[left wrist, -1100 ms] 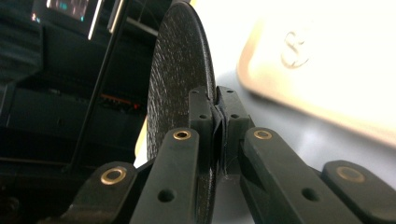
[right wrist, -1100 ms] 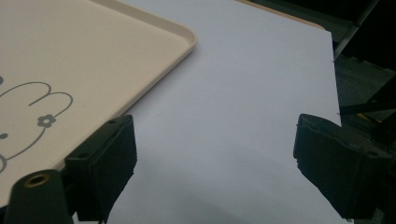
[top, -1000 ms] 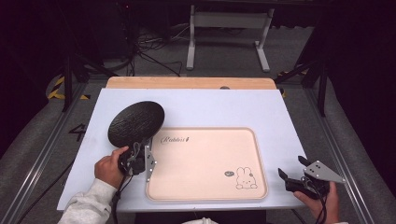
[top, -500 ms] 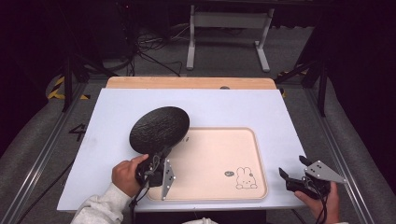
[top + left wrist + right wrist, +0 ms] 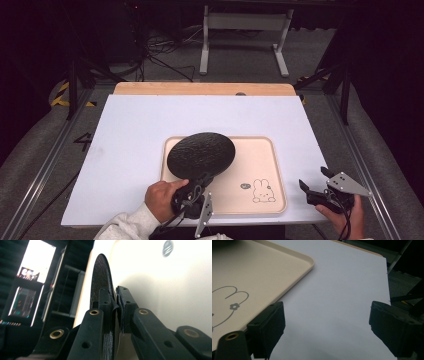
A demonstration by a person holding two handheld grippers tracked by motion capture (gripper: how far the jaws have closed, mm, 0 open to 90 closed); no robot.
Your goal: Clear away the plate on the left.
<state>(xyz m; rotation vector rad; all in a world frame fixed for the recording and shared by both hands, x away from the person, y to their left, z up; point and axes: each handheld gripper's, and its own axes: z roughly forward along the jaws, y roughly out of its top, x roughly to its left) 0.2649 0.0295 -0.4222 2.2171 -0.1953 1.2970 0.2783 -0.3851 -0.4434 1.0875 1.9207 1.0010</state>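
Note:
A black round plate (image 5: 201,154) with a rough surface hangs tilted over the left half of the beige tray (image 5: 260,150). My left gripper (image 5: 199,180) is shut on the plate's near rim. In the left gripper view the plate (image 5: 100,272) stands edge-on between the pads of the left gripper (image 5: 113,293), with the tray (image 5: 162,290) behind it. My right gripper (image 5: 313,178) rests at the table's front right corner, open and with nothing in it. In the right gripper view the right gripper (image 5: 325,315) has its jaws wide apart over the white table, beside the tray's corner (image 5: 308,261).
The tray bears a rabbit drawing (image 5: 262,191) and a small round mark (image 5: 244,186) near its front right. A white sheet (image 5: 150,125) covers the wooden table, with bare room left of and beyond the tray. Metal rails and a frame stand around the table.
My left gripper has carried the black plate to the right, from beside the tray's left edge to over the tray. The right gripper has kept still.

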